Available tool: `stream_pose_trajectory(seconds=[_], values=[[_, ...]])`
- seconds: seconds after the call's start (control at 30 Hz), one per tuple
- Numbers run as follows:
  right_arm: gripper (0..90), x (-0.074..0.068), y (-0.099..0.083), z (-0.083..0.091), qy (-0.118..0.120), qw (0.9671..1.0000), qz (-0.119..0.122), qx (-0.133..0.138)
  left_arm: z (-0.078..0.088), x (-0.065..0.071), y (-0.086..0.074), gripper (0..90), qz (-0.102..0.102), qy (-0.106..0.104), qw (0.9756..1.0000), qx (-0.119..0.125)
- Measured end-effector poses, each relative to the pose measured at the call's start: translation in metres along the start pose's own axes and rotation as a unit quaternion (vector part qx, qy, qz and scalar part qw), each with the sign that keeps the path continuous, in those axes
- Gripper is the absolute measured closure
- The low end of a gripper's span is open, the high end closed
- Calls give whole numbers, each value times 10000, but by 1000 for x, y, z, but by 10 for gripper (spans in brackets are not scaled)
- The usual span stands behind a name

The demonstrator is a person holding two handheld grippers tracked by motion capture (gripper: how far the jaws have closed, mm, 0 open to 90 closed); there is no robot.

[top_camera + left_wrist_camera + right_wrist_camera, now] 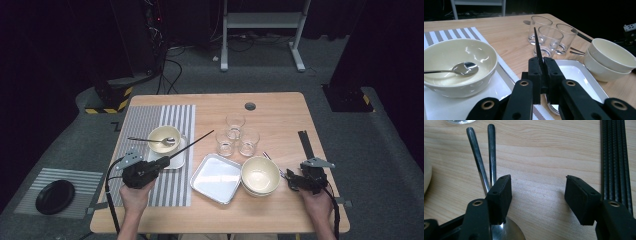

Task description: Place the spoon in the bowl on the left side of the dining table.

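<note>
High view: the left gripper [165, 161] pinches a black stick [192, 142] slanting over bare worktop [280, 112]. Left gripper view: stick [537, 46] rises before three glasses [547, 40]. Right gripper view: right gripper [537, 197], spread, beside two spoons [480, 170].

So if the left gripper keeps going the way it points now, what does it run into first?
The left gripper is shut on a thin black utensil handle that points at the three glasses. The handle's tip would probably reach the nearest glass first, though depth is unclear.
</note>
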State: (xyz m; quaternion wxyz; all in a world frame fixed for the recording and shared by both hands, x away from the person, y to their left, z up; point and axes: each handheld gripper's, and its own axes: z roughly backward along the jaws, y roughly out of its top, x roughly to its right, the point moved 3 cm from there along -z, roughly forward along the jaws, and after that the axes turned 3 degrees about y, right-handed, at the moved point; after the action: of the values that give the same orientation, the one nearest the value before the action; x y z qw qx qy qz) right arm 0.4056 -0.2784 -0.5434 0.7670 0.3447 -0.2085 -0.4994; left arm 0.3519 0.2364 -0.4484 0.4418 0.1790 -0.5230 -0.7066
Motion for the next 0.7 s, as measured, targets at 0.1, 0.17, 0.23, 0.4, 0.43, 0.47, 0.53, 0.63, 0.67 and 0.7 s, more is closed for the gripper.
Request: stream_pose_trajectory(seconds=[0.1,0.17,0.23,0.4,0.43,0.47,0.53,0.63,0.67,0.7], values=[[380,0,0,0,10,10000,-2,-9,0,0,0,844,-15,14,10000,-2],[379,0,0,0,10,10000,-10,-10,0,-3,-1,844,-157,8,9999,-26],[379,-1,0,0,9,10000,-45,-28,0,-3,-2,844,-131,4,9999,-31],[379,-1,0,0,8,10000,-52,-25,0,-6,-5,844,-9,101,9999,-45],[378,-1,0,0,11,10000,-25,-19,0,-7,-6,844,-40,121,9999,-52],[378,0,0,0,9,10000,-5,-14,0,-9,-7,844,-119,120,9998,-92],[377,-1,0,0,14,10000,-37,-23,0,-8,-9,844,42,168,9998,-119],[377,-1,0,0,14,10000,-45,-30,-1,-10,-10,844,-7,170,9998,-67],[377,-1,0,0,15,10000,-58,-32,-1,-11,-11,844,-45,183,9998,-114],[377,0,0,0,11,10000,-24,-22,-1,-11,-11,844,-58,195,9997,-120]])
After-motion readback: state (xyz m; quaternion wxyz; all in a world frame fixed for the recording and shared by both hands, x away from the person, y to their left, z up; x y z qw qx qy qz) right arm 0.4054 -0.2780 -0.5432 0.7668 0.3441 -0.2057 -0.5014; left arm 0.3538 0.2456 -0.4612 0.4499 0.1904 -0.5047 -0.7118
